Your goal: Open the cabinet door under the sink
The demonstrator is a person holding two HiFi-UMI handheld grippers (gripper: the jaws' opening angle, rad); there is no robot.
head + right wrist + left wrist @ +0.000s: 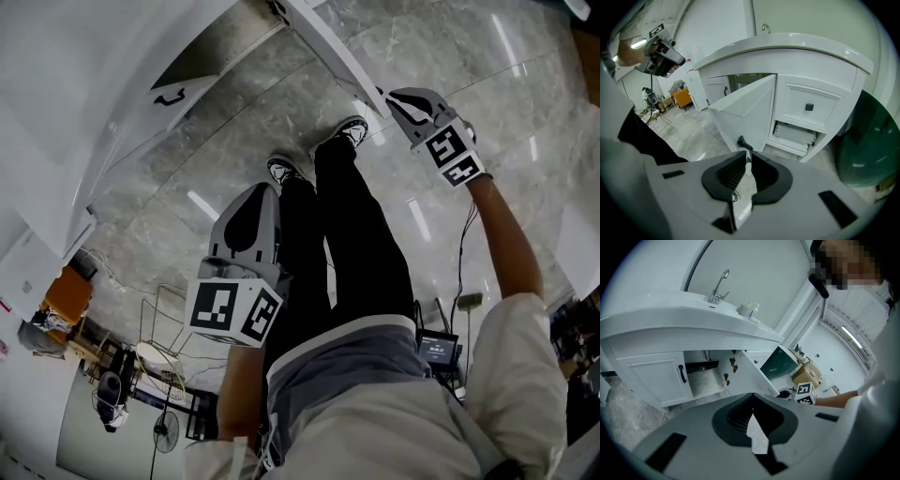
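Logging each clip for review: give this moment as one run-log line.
cabinet door: open | right tool: shut on door handle | left tool: shut, empty | neighbouring door: closed

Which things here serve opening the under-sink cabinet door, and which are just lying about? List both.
Job: door, handle, cabinet, right gripper shut on the handle.
Lying about: faucet, box, fan, left gripper (shut, empty).

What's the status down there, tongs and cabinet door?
Left tongs shut, empty, off the cabinet. Right tongs shut on door handle. Cabinet door wide open. Nothing blocking it.
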